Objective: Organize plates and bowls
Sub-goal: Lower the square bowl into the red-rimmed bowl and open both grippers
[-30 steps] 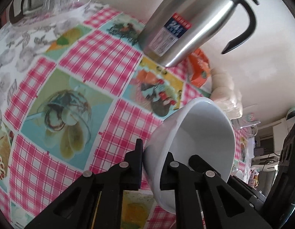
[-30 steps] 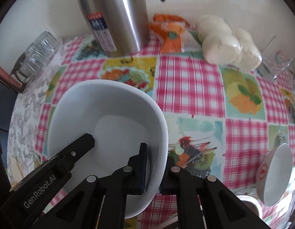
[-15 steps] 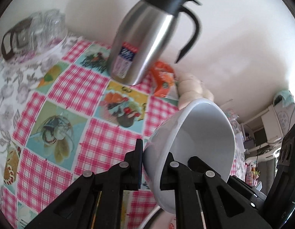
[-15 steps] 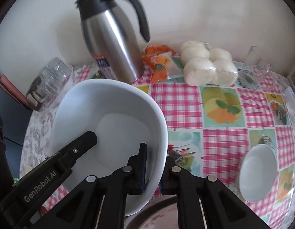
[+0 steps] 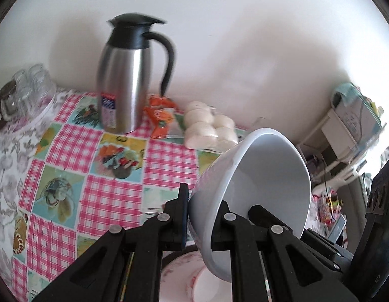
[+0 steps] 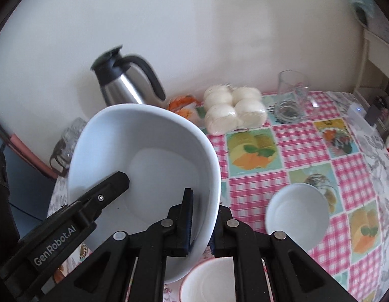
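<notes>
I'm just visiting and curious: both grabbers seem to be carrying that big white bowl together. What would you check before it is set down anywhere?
1. Left gripper clamps the rim of the large white bowl, one finger inside, one outside: ok.
2. Right gripper clamps the opposite rim the same way: ok.
3. Bowl is lifted off the checked tablecloth and empty: ok.
4. Bowl is level: not ok, it looks tilted in both wrist views.
5. Landing spot: a red-rimmed plate sits just below the bowl; whether the bowl is centred over it, cannot tell.
6. Neighbours: the small white bowl and the steel jug stand apart from the carried bowl: ok.
</notes>
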A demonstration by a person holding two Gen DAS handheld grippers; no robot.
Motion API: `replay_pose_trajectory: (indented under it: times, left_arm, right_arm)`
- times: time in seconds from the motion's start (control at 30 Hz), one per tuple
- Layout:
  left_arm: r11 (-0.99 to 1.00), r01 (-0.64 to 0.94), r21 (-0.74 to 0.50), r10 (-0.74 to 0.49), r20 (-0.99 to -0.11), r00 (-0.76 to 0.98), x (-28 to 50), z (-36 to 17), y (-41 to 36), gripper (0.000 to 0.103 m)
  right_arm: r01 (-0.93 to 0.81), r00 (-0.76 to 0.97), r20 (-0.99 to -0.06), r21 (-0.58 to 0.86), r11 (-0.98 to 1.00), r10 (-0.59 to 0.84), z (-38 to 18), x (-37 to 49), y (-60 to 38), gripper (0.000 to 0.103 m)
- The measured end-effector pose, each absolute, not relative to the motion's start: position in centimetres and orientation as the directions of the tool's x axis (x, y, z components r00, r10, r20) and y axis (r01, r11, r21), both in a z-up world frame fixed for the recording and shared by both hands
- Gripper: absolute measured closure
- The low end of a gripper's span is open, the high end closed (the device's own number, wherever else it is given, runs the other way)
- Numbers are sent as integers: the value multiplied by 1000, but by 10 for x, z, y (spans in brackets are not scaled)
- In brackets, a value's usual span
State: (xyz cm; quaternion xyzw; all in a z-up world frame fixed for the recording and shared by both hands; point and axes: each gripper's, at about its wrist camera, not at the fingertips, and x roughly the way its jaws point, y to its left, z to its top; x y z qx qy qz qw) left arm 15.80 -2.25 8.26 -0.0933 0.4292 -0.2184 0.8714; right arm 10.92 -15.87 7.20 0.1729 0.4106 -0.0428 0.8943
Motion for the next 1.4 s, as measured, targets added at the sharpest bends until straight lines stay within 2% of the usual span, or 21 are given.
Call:
replay_pose_trajectory:
  times: [0.6, 1.2, 1.4]
  left_arm:
    - [893, 381, -240, -425, -728, 538, 104, 102, -60, 91]
    - [918, 365, -156, -304, -868, 392, 74, 33, -57, 91]
    - [925, 353, -142, -279, -884, 376, 75, 24, -54, 91]
  right_arm:
    - [270, 672, -735, 353, 896, 88, 70, 45, -196, 91]
    - [288, 506, -850, 329, 900, 149, 0, 12, -179, 88]
    - [302, 460, -878, 298, 906, 135, -15, 14, -179, 85]
